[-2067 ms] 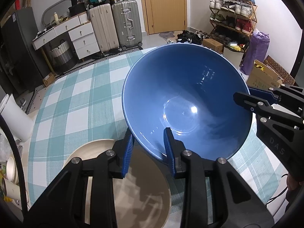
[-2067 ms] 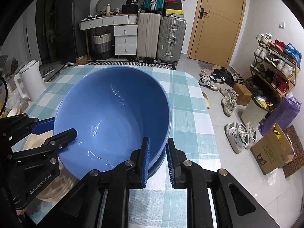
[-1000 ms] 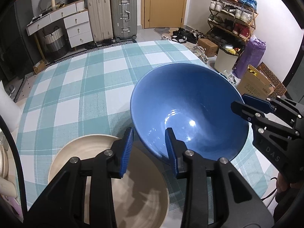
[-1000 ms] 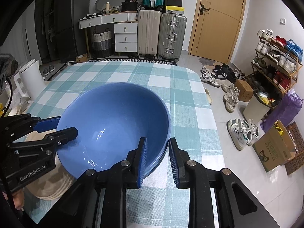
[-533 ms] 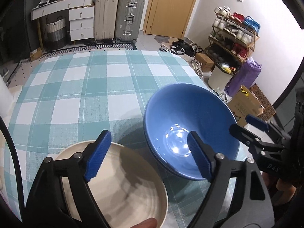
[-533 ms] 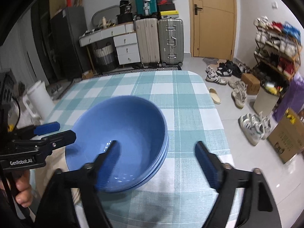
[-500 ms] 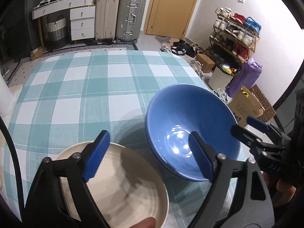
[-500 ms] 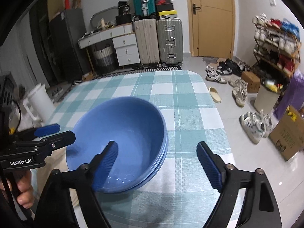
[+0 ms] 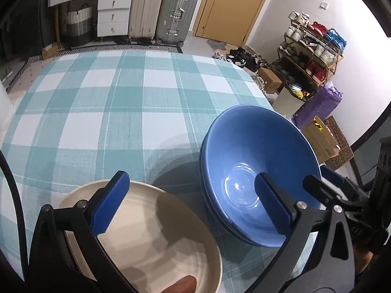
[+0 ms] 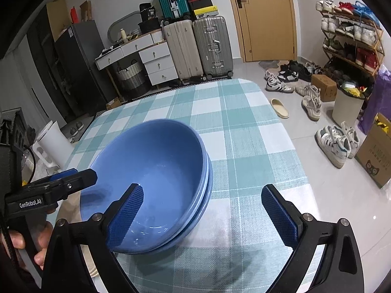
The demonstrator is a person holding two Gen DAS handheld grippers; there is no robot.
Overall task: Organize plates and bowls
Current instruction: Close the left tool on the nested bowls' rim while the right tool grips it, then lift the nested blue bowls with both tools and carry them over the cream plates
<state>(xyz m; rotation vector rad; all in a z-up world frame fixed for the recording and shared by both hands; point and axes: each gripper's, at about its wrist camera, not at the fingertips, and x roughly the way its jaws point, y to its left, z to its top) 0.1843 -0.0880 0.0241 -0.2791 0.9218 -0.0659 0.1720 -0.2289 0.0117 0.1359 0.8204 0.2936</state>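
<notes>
Blue bowls (image 9: 259, 171) sit nested as a stack on the checked tablecloth (image 9: 117, 107), right of centre in the left wrist view and at centre left (image 10: 156, 178) in the right wrist view, where the rims of the lower bowls show as thin bands under the top one. Just beside the stack, at the lower left of the left wrist view, lies a cream plate (image 9: 151, 239); whether the two touch cannot be told. The left gripper (image 9: 193, 202) is released, its blue pads spread wide above the plate and the stack, gripping nothing. The right gripper (image 10: 202, 212) is likewise spread wide, one pad in front of the bowls' near side and the other over bare cloth, holding nothing. Suitcases (image 10: 198, 46) stand by a wooden door (image 10: 264, 17) at the top of the right wrist view.
</notes>
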